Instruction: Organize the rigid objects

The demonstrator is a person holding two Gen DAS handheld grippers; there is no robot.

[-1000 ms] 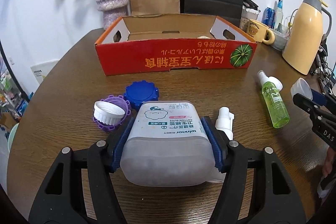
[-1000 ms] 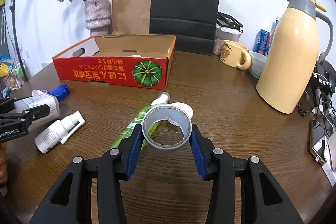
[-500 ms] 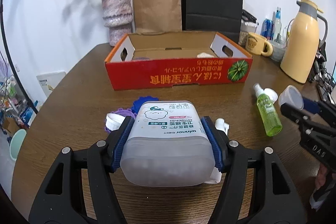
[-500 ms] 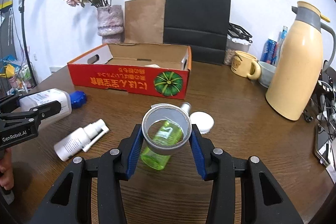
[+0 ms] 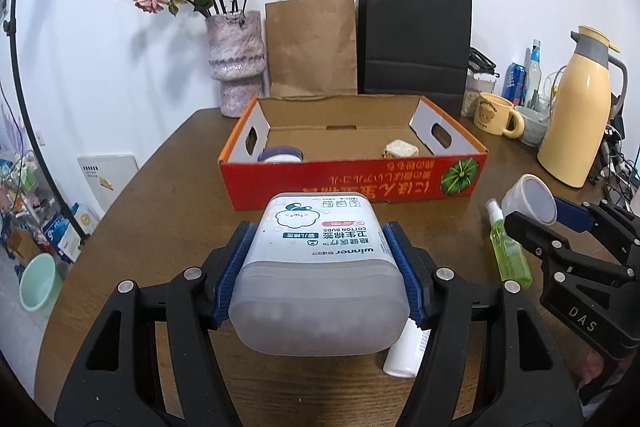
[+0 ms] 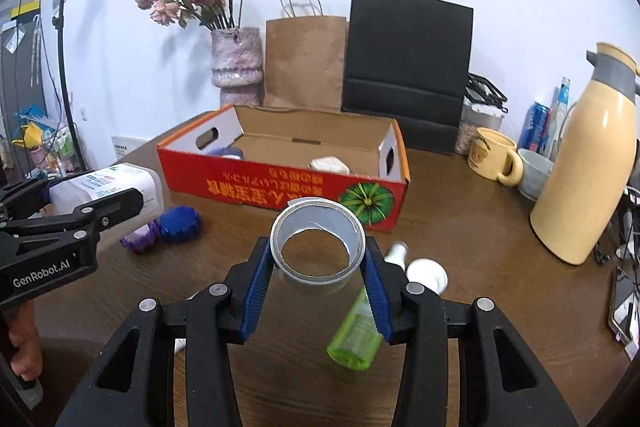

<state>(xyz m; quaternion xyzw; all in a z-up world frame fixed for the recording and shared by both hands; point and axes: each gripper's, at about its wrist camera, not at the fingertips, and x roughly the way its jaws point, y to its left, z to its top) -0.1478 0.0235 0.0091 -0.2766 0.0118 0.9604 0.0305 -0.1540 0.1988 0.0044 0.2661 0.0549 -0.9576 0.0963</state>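
Two grippers over a round brown table point(image 5: 168, 195), each with a load. Left gripper point(image 5: 318, 279) clamped on one frosted cotton-bud box point(image 5: 316, 267), blue pads pressed to both its sides, lifted clear of the table. Right gripper point(image 6: 318, 269) closed on one roll of grey tape point(image 6: 318, 247), the roll's hole facing the camera, also off the table.

Straight ahead of both grippers: one red cardboard box point(image 5: 352, 183) with a pumpkin print, open-topped, holding two items, a purple-rimmed lid point(image 5: 280, 155) at its left end and a small pale object point(image 5: 402, 149) toward its right.

On the table, counted: one green spray bottle point(image 6: 356, 331) lying beneath the right gripper, one white cap point(image 6: 426, 273) just beside its nozzle, one white bottle point(image 5: 406, 351) lying under the right edge of the held cotton-bud box, one blue lid point(image 6: 178, 223) and one purple lid point(image 6: 140, 239) touching each other to the left of the right gripper.

Behind the red box, against a white wall: one mottled vase point(image 5: 236, 63) of dried roses, one brown paper bag point(image 5: 312, 47), one black paper bag point(image 5: 414, 39). Far right of the grippers: one yellow thermos jug point(image 5: 576, 115), one yellow bear mug point(image 5: 496, 115), one grey cup point(image 5: 532, 125), one blue can point(image 5: 516, 79).

Off the table's left side, a cluttered floor with one mint-green bowl point(image 5: 38, 281). Fingers of a hand point(image 6: 22, 347) on the left gripper's handle.
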